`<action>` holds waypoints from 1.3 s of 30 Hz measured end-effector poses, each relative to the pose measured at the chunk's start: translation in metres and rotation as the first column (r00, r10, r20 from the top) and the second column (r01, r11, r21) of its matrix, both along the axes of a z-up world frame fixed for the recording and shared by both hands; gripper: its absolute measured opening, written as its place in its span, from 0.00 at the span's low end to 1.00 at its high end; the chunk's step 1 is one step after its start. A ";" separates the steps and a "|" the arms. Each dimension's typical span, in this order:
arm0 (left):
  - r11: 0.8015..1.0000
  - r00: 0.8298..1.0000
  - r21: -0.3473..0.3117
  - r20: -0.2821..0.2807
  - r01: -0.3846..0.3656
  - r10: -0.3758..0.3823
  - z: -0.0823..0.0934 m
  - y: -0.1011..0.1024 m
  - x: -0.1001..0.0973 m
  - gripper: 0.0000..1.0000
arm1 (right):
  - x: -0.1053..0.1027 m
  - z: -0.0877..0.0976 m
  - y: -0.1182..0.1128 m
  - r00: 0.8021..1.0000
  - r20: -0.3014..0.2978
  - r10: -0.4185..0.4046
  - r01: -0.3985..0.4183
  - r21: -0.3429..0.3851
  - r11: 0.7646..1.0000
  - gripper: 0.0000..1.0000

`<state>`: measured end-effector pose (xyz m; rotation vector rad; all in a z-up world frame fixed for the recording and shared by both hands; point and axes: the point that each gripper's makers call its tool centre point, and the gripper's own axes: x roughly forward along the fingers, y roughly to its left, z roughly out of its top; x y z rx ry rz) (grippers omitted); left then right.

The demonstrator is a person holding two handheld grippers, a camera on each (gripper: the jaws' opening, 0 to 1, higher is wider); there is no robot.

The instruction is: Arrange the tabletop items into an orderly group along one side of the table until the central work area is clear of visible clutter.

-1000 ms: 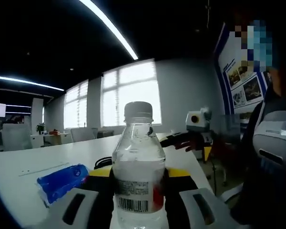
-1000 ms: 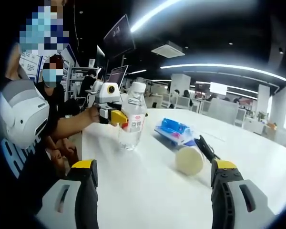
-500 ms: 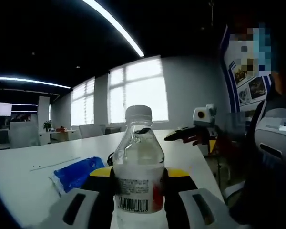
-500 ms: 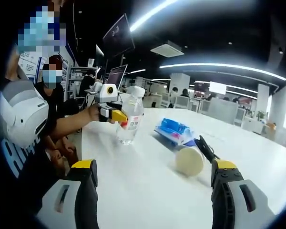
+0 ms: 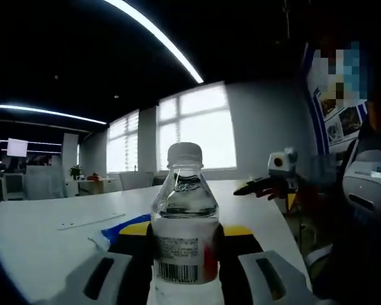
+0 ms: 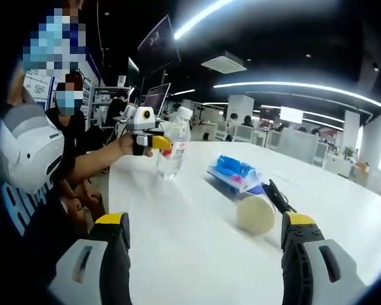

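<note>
A clear water bottle (image 5: 185, 203) with a white cap and a barcode label stands upright between the yellow-tipped jaws of my left gripper (image 5: 187, 231), which is shut on it. In the right gripper view the same bottle (image 6: 173, 151) sits near the table's left edge, held by the left gripper (image 6: 147, 137) in a person's hand. My right gripper (image 6: 205, 249) is open over bare tabletop, nothing between its jaws. A blue packet (image 6: 234, 172), a cream cup lying on its side (image 6: 256, 215) and a black item (image 6: 276, 196) lie ahead of it on the right.
The white table (image 6: 178, 235) has its left edge close to a seated person's arm and body (image 6: 32, 159). In the left gripper view the blue packet (image 5: 128, 223) peeks out left of the bottle, and the right gripper (image 5: 274, 180) hovers at the right. Office desks fill the background.
My left gripper has carried the bottle farther from the right gripper, toward the table's far left edge. The left view has turned, so the blue packet now sits partly behind the bottle.
</note>
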<state>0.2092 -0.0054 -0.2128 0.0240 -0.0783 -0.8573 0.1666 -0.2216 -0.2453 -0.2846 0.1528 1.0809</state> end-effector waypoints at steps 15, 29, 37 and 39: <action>0.998 0.998 0.017 -0.013 -0.057 0.057 -0.011 0.038 0.006 0.37 | 0.001 -0.001 0.001 1.000 -0.004 -0.009 0.009 -0.005 1.000 0.96; 0.994 0.994 0.010 -0.017 -0.111 0.111 -0.016 0.067 -0.006 0.37 | 0.004 -0.003 0.013 1.000 -0.009 0.009 -0.009 -0.012 1.000 0.96; 0.991 0.991 -0.032 -0.012 -0.130 0.130 -0.016 0.081 -0.018 0.37 | 0.004 -0.005 0.018 1.000 -0.013 0.017 -0.017 -0.018 1.000 0.96; 0.990 0.991 -0.037 -0.009 -0.133 0.133 -0.015 0.082 -0.021 0.37 | 0.003 -0.005 0.018 1.000 -0.013 0.017 -0.017 -0.018 1.000 0.96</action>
